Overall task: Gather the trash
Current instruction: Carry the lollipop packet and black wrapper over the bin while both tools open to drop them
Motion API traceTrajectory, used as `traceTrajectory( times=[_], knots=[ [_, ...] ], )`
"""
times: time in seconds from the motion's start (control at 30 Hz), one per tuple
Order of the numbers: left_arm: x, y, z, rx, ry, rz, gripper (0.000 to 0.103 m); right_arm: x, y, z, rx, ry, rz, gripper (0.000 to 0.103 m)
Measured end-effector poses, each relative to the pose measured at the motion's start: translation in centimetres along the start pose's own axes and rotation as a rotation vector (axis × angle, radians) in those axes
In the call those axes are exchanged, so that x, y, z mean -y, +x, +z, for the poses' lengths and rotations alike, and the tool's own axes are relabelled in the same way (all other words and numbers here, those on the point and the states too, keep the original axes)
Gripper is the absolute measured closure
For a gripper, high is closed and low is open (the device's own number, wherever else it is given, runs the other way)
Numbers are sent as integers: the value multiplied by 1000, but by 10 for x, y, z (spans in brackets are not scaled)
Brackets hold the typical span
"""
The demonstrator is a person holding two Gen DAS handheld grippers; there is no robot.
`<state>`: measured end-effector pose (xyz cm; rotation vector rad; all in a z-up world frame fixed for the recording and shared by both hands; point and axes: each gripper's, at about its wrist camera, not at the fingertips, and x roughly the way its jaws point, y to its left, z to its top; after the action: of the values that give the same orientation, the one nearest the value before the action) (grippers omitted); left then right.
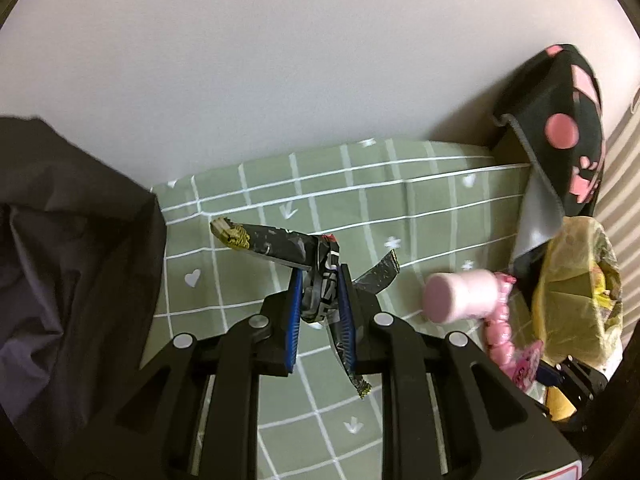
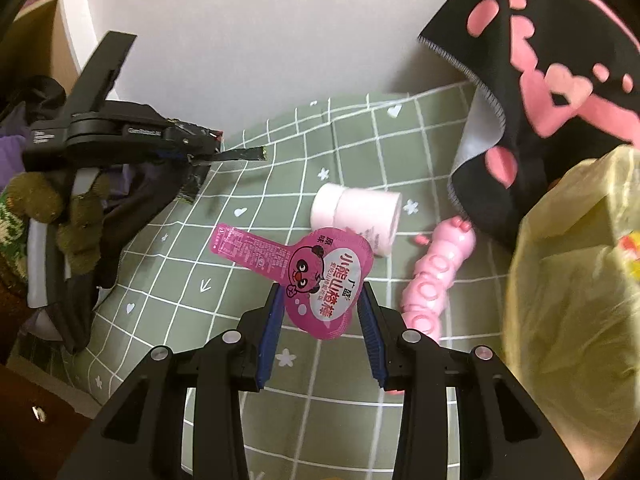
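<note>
The left gripper (image 1: 320,280) pinches a crumpled black foil snack wrapper (image 1: 276,246) between its 2 blue pads, lifted above the green cloth with a white grid and small hearts (image 1: 248,280). The right gripper (image 2: 320,300) clasps a bright pink, bear-printed lollipop-shaped packet (image 2: 320,280) between its fairly wide-set jaws, above the same cloth. Near it lie a pale pink cylindrical bottle (image 2: 360,210) and a pink ribbed plastic toy (image 2: 436,272), just beside each other. A yellow translucent plastic bag (image 2: 568,280) sits at the right, under a black fabric with pink shapes (image 2: 560,60).
</note>
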<state>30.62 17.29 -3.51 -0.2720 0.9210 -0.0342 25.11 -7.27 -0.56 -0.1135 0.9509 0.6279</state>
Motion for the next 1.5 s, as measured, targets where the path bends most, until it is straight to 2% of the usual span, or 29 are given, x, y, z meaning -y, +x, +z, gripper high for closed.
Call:
traceTrajectory(
  times=[0.13,0.37,0.53,0.7,0.9,1.0,1.2,1.4,1.47,1.5],
  knots=[
    [18,-30,4,48,43,-20,87,10,-24,7,49,3,-30,67],
    [95,-66,30,145,146,-103,86,41,-94,27,186,16,-174,67],
    [155,-92,40,219,248,-206,86,71,-154,38,289,59,-288,67],
    [219,-102,41,239,334,-370,86,105,-207,35,350,122,-422,67],
    [289,-82,26,165,465,-538,86,144,-249,13,367,208,-566,67],
    [322,-54,17,76,506,-583,86,160,-260,-1,355,258,-608,67],
    [351,-17,10,-20,505,-583,86,182,-267,-24,325,324,-652,67],
    [357,-6,9,-43,513,-566,86,191,-266,-35,311,355,-648,67],
    [358,-3,9,-49,516,-563,81,191,-263,-35,307,353,-642,67],
    [358,-3,9,-49,516,-563,74,191,-262,-34,306,351,-639,67]
  ],
)
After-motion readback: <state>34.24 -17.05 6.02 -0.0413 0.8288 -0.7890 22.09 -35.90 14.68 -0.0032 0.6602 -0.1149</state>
